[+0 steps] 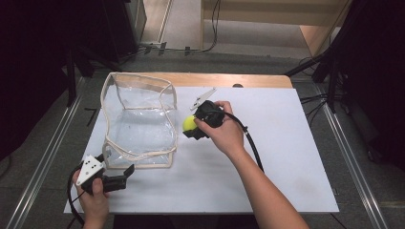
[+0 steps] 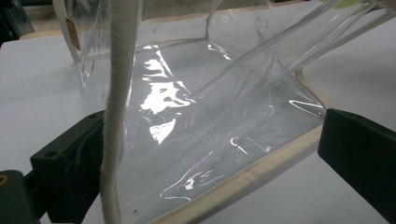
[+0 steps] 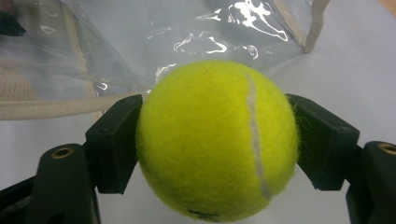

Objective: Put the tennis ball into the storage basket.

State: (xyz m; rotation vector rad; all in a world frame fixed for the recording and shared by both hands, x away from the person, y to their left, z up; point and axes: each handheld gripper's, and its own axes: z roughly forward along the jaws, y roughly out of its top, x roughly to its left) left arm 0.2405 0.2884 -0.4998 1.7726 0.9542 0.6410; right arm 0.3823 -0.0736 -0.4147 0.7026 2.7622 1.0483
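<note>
From the high view, my right claw (image 1: 192, 129) is clenched on the tennis ball (image 1: 189, 123), held just beside the right wall of the clear bag (image 1: 138, 119), low over the white surface (image 1: 286, 157). My left claw (image 1: 125, 172) sits at the bag's near left corner, with the bottom trim right in front of its tips. The bag stands open-topped, its walls sagging a bit.

Over to the left gripper view: my jaws are spread wide, released, nothing pinched. The bag's cream trim (image 2: 247, 179) runs across between them, and a vertical cream strap (image 2: 116, 102) hangs just ahead of my left jaw (close, though I can't tell if it touches). Clear plastic (image 2: 196, 121) fills the space ahead.

Now the right gripper view: ball (image 3: 217, 140) squarely between my two jaws, seam running down its right side, both jaws pressing its flanks. The bag's plastic (image 3: 140, 37) lies straight ahead, just beyond the ball.

My read: the ball goes into the bag. To do that well, I'd say the right claw must lift above the rim before moving across, since the wall ahead would otherwise crumple. The left claw would do well to close on the trim or strap first, steadying the floppy bag so the mouth stays open. Let go only once the ball is well inside the rim.
</note>
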